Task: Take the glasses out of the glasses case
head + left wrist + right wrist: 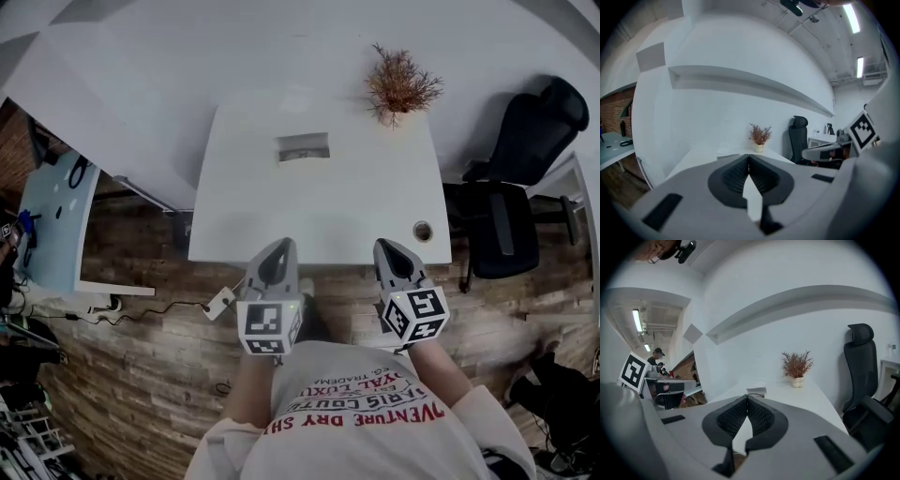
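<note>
Two closed grippers, one case yet to reach

We hold the left gripper (279, 246) and right gripper (390, 246) at the near edge of the desk (337, 211), each with jaws together and nothing between them. One case (303, 146) lies well beyond, toward the far side; no glasses show. One plant (401, 86) stands farthest. We judge the reach comes first, and the jaws must part before it ends.

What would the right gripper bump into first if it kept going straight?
The right gripper would likely meet the white table first, with the glasses case in line beyond; depth unclear.
</note>
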The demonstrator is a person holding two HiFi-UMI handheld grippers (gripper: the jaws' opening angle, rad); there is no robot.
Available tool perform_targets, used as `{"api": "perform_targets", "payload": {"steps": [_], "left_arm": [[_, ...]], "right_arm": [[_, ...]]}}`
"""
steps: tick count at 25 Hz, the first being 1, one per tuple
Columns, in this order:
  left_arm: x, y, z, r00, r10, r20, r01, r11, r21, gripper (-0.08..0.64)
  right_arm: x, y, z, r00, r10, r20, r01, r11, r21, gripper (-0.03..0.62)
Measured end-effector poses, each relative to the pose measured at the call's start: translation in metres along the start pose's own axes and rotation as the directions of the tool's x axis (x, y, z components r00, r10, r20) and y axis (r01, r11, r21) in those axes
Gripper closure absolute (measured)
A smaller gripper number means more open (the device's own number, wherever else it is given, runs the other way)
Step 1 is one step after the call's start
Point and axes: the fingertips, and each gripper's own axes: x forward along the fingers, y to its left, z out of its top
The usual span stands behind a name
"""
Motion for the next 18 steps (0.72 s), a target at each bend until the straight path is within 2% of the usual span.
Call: {"api": "perform_targets", "payload": {"steps": [9, 13, 18], "left_arm": [[0.103, 0.083, 0.039, 0.997, -0.080, 0.005, 0.080, 0.997, -0.010, 0.552], [0.137, 0.125, 0.041, 0.996, -0.089, -0.008, 0.088, 0.996, -0.033, 0.552], [0.173, 0.154, 0.036, 0.993, -0.113, -0.045, 0.112, 0.993, -0.044, 0.552]], "right_arm": [[0.117, -0.025, 0.054, 0.996, -0.093, 0.000, 0.093, 0.995, 0.018, 0.580], [0.170, -0.019, 0.065, 0.997, -0.080, -0.010, 0.080, 0.997, 0.017, 0.580], [0.227, -0.015, 0.072, 0.997, -0.058, -0.048, 0.058, 0.998, -0.001, 0.580]]}}
